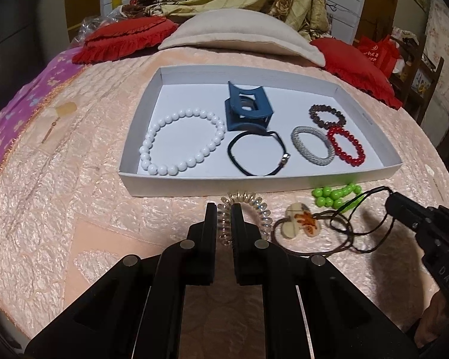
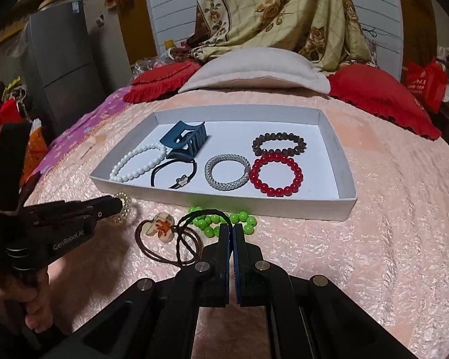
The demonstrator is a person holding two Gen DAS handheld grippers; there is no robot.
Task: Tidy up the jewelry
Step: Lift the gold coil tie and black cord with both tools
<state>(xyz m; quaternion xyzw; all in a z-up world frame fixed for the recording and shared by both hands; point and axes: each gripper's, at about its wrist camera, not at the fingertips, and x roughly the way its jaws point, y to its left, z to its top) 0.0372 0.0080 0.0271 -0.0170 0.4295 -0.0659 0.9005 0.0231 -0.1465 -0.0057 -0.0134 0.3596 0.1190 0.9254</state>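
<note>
A white tray (image 1: 194,185) (image 2: 224,203) on the bed holds a white bead bracelet (image 1: 148,142), a blue claw clip (image 1: 248,107), a black hair tie (image 1: 233,146), a grey band (image 1: 297,137) and red (image 1: 356,158) and brown (image 1: 317,109) bead bracelets. In front of the tray my left gripper (image 1: 224,208) (image 2: 116,203) is shut on a clear spiral hair tie (image 1: 254,200). My right gripper (image 2: 233,226) (image 1: 389,199) is shut on the dark cord (image 2: 200,211) of a pendant necklace (image 1: 302,224) (image 2: 161,224), lifting a loop of it. A green bead bracelet (image 1: 329,199) (image 2: 242,217) lies just behind.
The peach quilted bed cover (image 1: 74,209) spreads around the tray. A beige pillow (image 1: 239,36) and red cushions (image 1: 125,39) (image 1: 353,65) lie behind the tray. A person's hand (image 2: 33,308) holds the left gripper's handle. A grey cabinet (image 2: 63,65) stands left of the bed.
</note>
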